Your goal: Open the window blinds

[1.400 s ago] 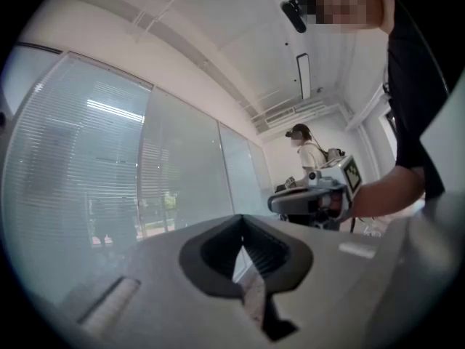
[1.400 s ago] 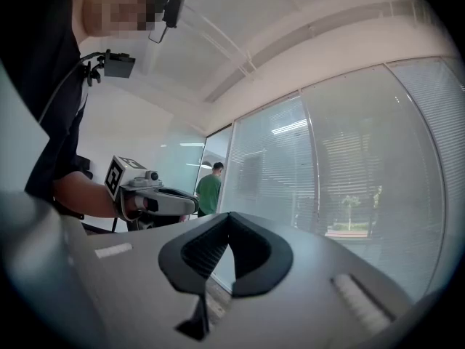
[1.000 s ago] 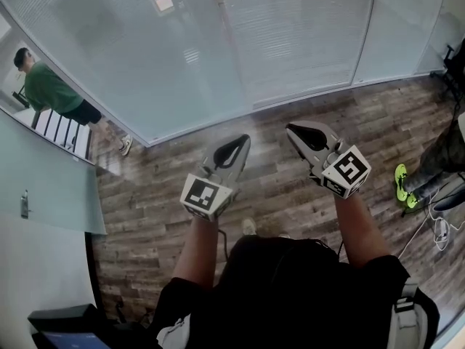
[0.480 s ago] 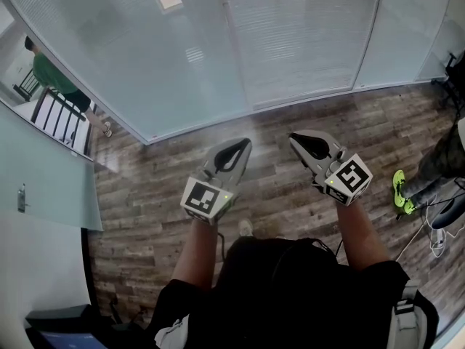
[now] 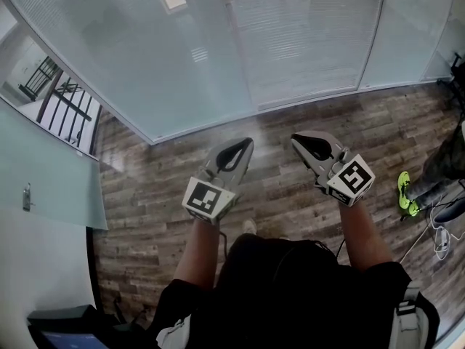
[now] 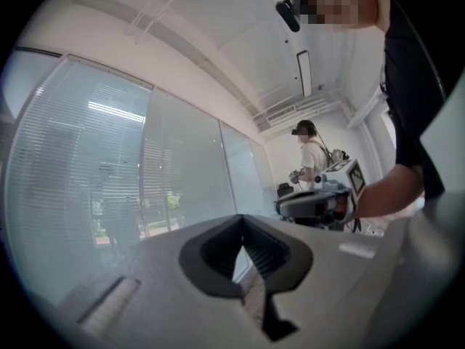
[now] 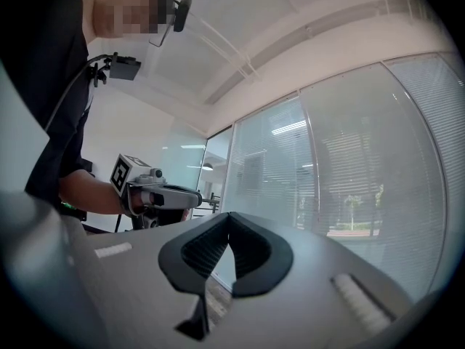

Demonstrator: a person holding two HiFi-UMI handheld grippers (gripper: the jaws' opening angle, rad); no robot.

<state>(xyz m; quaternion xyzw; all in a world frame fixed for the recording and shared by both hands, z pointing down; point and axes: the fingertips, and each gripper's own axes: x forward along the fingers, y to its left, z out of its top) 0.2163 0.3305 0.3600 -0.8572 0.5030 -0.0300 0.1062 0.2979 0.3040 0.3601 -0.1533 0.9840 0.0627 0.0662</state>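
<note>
head view, you take it: how far along does the job look?

— not begun, i'd judge. the white slatted blinds (image 5: 305, 35) hang full length behind the tall glass panes (image 5: 182, 86) straight ahead, across the whole wall, and nothing touches them.

where are the tongs in all this?

— both are held out level over the dark wood-plank floor (image 5: 160, 195), well apart from the glass. the left gripper (image 5: 248, 141) is clenched with its tips meeting, and nothing is caught between them. the right gripper (image 5: 294, 137) is clenched too, and bare. each gripper view shows the same thing: dark pads closed on each other, with only the wall of blinds beyond.

any cord or wand to go for?

— i can't make one out in any view. the frames between the panes are plain, so the control may lie outside what shows.

so what's left?

— everything, by my reckoning: step closer, find whatever turns or lifts the slats, let one pair of tongs open, grip it, then work it.

anything else nearby?

— a neon-green shoe (image 5: 402, 187) on someone's foot at the right edge, near loose cables and clear of the path to the glass.
</note>
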